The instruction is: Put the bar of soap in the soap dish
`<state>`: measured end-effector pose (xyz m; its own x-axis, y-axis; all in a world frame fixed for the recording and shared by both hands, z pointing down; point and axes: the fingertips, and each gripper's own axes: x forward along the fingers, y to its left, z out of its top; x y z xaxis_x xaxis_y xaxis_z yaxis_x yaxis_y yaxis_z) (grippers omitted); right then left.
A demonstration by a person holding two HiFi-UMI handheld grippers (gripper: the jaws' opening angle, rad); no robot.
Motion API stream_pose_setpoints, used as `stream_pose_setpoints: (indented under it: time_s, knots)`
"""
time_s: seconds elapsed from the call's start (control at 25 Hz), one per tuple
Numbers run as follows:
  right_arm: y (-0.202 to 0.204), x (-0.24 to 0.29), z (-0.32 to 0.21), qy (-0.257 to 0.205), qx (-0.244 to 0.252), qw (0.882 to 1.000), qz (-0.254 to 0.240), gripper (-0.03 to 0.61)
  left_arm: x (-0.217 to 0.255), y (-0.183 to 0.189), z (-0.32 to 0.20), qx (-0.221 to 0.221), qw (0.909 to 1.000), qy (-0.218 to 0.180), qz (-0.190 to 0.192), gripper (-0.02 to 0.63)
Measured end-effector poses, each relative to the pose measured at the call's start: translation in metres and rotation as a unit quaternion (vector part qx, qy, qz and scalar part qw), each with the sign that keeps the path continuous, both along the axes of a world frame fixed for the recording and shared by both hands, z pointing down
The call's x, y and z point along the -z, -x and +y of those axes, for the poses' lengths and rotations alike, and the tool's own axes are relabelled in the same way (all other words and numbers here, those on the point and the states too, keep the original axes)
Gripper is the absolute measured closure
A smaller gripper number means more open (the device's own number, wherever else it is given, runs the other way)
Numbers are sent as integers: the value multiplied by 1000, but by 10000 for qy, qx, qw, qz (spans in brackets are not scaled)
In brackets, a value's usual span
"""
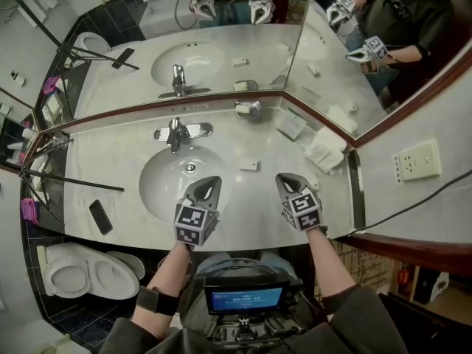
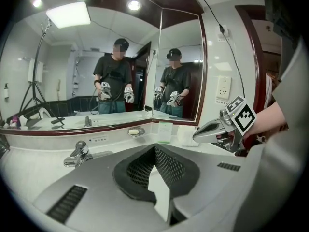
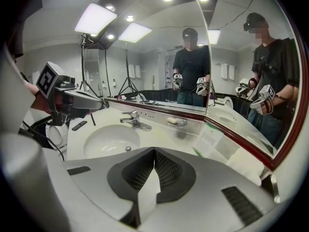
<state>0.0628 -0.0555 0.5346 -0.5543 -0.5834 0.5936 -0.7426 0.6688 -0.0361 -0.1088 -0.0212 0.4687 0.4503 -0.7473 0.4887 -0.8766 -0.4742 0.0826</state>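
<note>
With the left hand-held gripper [image 1: 209,181] and right hand-held gripper [image 1: 286,178] both closed and empty at the worktop's [image 1: 118,169] front edge, we judge the bar of soap [image 3: 173,120] already in the soap dish [image 1: 258,111], ahead between the 2, lengthwise along the mirror [image 1: 221,46].

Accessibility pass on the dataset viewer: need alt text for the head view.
The left gripper and right gripper, both shut and empty, hover over the front of a white bathroom counter with a sink and faucet. A small white block lies on the counter beyond them; a metal soap dish sits under the mirror.
</note>
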Motion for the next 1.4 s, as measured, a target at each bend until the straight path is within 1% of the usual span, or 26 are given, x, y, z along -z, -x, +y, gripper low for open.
stream_pose_setpoints:
  time_s: [0.16, 0.24, 0.32, 0.4, 0.48, 0.52, 0.6, 0.64, 0.76, 0.84, 1.0, 1.12, 1.2, 1.36, 1.4]
  knots:
    - [22, 12, -31, -263, 460, 9981, 322, 554, -4, -4, -14, -52, 10000, -6, -52, 612]
    - [32, 12, -50, -377, 716, 9955, 494, 498, -7, -6, -20, -79, 9999, -4, -90, 612]
    - [43, 9, -69, -461, 1004, 9915, 685, 484, -11, -8, -28, -93, 9999, -5, -128, 612]
    - [53, 4, -89, -554, 1293, 9855, 944, 428, -14, -9, -38, -86, 9999, -21, -131, 612]
    - [62, -2, -110, -623, 1517, 9792, 1198, 397, -17, -9, -48, -75, 9999, -37, -113, 612]
    - [67, -3, -121, -646, 1588, 9767, 1293, 374, -19, -9, -53, -74, 9999, -40, -111, 612]
    - [77, -6, -142, -674, 1668, 9740, 1379, 374, -24, -9, -62, -64, 9999, -32, -113, 612]
    - [82, -9, -152, -680, 1697, 9733, 1389, 358, -27, -9, -66, -53, 9999, -23, -111, 612]
    - [96, -17, -182, -692, 1803, 9701, 1468, 349, -37, -11, -80, -10, 9999, 4, -102, 612]
    - [105, -29, -200, -644, 1875, 9687, 1493, 321, -43, -12, -90, 12, 9999, 16, -106, 612]
    - [121, -45, -229, -575, 2019, 9656, 1537, 320, -55, -14, -105, 24, 9999, 50, -86, 612]
    - [129, -57, -245, -456, 2061, 9658, 1507, 321, -64, -15, -111, 11, 9999, 81, -67, 612]
    - [132, -68, -253, -371, 2088, 9658, 1491, 321, -71, -16, -113, -4, 9999, 110, -48, 612]
    - [136, -81, -261, -284, 2278, 9609, 1551, 323, -83, -15, -116, -18, 9999, 161, -3, 612]
    - [137, -83, -262, -262, 2317, 9602, 1536, 340, -85, -14, -116, -11, 9998, 173, 5, 612]
